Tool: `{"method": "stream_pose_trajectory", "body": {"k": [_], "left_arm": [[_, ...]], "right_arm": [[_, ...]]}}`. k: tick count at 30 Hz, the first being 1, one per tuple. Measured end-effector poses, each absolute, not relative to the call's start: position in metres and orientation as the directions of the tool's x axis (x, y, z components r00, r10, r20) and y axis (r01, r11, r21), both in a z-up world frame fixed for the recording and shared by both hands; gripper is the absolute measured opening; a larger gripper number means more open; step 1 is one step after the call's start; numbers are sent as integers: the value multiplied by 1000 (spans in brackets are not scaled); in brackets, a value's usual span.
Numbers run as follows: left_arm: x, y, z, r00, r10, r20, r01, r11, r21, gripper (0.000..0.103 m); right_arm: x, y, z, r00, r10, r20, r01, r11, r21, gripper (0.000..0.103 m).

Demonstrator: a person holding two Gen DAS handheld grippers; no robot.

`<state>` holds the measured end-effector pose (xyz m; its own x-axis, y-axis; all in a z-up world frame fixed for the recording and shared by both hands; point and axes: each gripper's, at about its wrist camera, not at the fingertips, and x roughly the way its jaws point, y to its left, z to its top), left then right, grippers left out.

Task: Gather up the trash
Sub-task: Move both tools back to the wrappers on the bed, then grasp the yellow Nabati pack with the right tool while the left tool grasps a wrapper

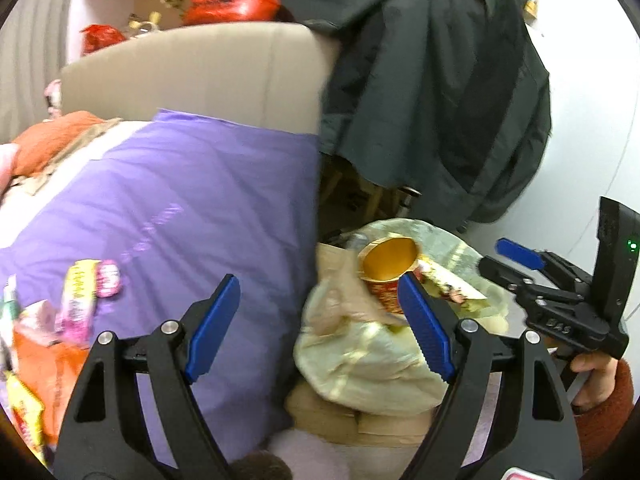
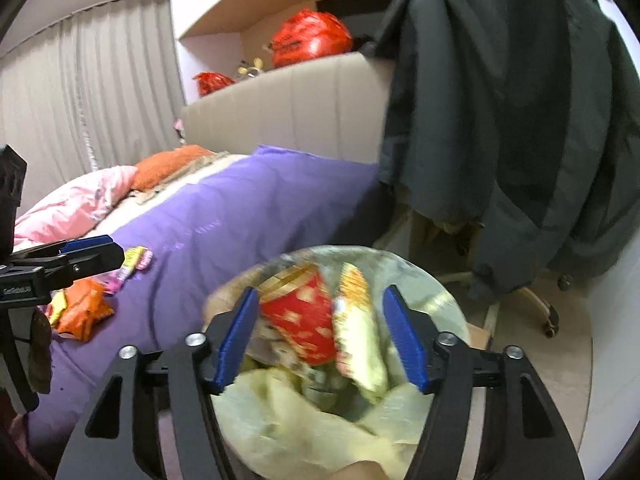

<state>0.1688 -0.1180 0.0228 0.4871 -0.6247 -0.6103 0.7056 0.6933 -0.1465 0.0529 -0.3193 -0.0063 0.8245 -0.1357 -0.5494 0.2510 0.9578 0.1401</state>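
While both the left gripper (image 1: 320, 328) and right gripper (image 2: 320, 336) gape wide and empty, wrappers (image 2: 82, 312) left on the purple blanket (image 2: 240, 208) could slide off before reaching the pale bag (image 2: 304, 432).

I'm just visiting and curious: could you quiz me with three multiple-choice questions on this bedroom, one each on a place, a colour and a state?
1. Where is the red cup?
A. on the bed
B. in the trash bag
C. on the shelf

2. What colour is the blanket?
A. purple
B. green
C. white

3. How do the right gripper jaws stand?
A. shut on the cup
B. shut, empty
C. open

Answers: 1 B, the cup lies among the bag's wrappers; 2 A, purple cloth covers the bed; 3 C, both blue pads stand clear of the cup.
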Motion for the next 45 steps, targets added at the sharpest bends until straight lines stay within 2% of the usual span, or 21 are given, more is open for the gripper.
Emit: {"method": "stream_pose_trajectory", "body": {"k": [3, 6, 9, 12, 21, 26, 30, 33, 34, 39, 45], "left_arm": [[174, -78, 29, 541, -588, -602, 664, 738, -124, 77], [183, -30, 35, 594, -532, -603, 604, 790, -101, 77], [188, 15, 40, 641, -474, -604, 552, 831, -68, 77], [192, 71, 41, 715, -402, -572, 468, 883, -37, 77], [223, 204, 12, 746, -312, -588, 272, 949, -159, 77], [245, 243, -17, 673, -347, -653, 275, 937, -215, 77], [256, 261, -42, 636, -301, -711, 260, 951, -170, 77], [267, 275, -59, 580, -337, -741, 239, 941, -241, 77], [271, 278, -64, 580, -316, -751, 215, 948, -233, 77], [283, 287, -83, 575, -259, -776, 132, 966, -224, 77], [284, 298, -75, 594, -280, -754, 100, 956, -275, 77]], "right_arm": [[55, -295, 5, 842, -108, -529, 200, 972, 121, 64], [64, -264, 12, 835, -50, -548, 122, 988, 96, 64], [75, -227, 18, 833, -43, -551, 64, 998, 19, 64], [83, -198, 20, 834, -29, -551, 25, 1000, -14, 64], [112, -124, 19, 816, 46, -577, -79, 996, -32, 64], [127, -91, 14, 799, 68, -597, -109, 994, -32, 64], [137, -62, 1, 766, 109, -633, -151, 988, -13, 64], [143, -42, -11, 754, 136, -643, -177, 984, 1, 64], [146, -34, -16, 752, 151, -642, -183, 983, 17, 64], [157, -3, -32, 738, 250, -626, -240, 965, 102, 64], [176, 56, -44, 698, 345, -628, -349, 929, 123, 64]]}}
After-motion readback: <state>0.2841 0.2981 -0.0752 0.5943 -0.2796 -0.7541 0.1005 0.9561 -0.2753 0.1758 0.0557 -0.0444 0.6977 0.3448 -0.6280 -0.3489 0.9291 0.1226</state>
